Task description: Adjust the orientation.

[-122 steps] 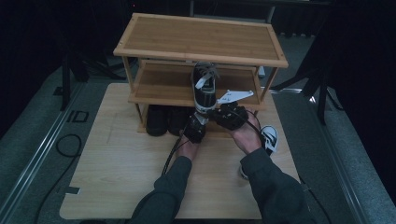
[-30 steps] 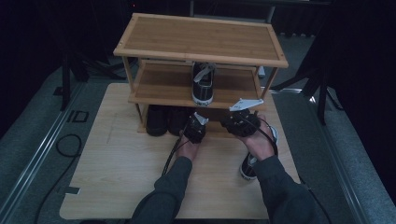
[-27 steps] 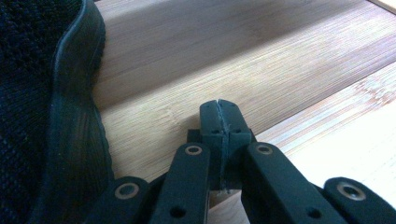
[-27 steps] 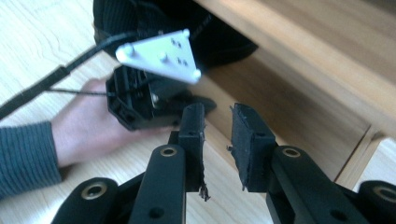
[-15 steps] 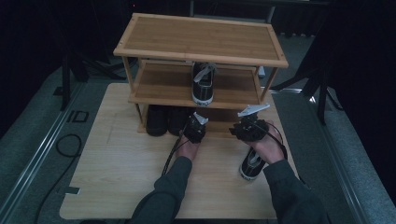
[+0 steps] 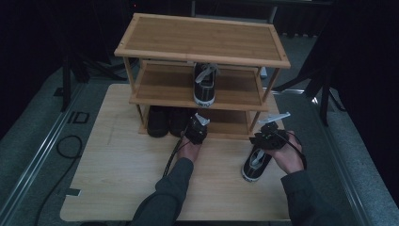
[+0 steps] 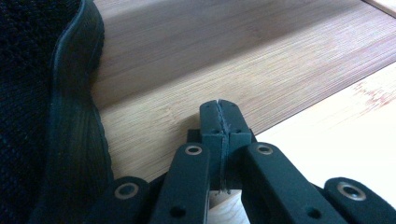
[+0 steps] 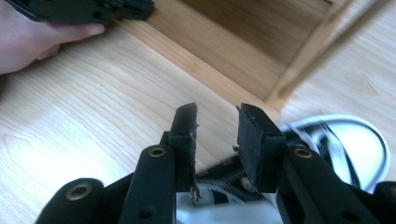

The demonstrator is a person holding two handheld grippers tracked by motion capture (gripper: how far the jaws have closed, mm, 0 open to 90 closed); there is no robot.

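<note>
A black sneaker with a white sole and laces [image 6: 255, 163] lies on the table at the right, toe toward me. My right gripper [image 6: 261, 140] hovers just over its far end. In the right gripper view the jaws [image 8: 217, 123] stand open and have just been opening; nothing is between the pads, and the sneaker [image 8: 336, 140] lies below and behind them. A matching sneaker [image 6: 205, 84] stands on the middle shelf of the wooden rack [image 6: 202, 47]. My left gripper [image 6: 199, 123] rests shut at the bottom shelf's front edge, its jaws [image 7: 219, 112] pressed together on nothing.
Dark shoes [image 6: 162, 121] fill the left of the bottom shelf; one [image 7: 46, 116] is close to the left of my left gripper. The rack's front right post [image 6: 254, 120] stands just beyond the right gripper. Bare tabletop [image 6: 117, 169] spreads to the near left.
The right gripper has moved right and down from the rack's front to over the sneaker on the table, jaws wider. Earlier, a sneaker was set on the middle shelf. The left hand stayed put.
</note>
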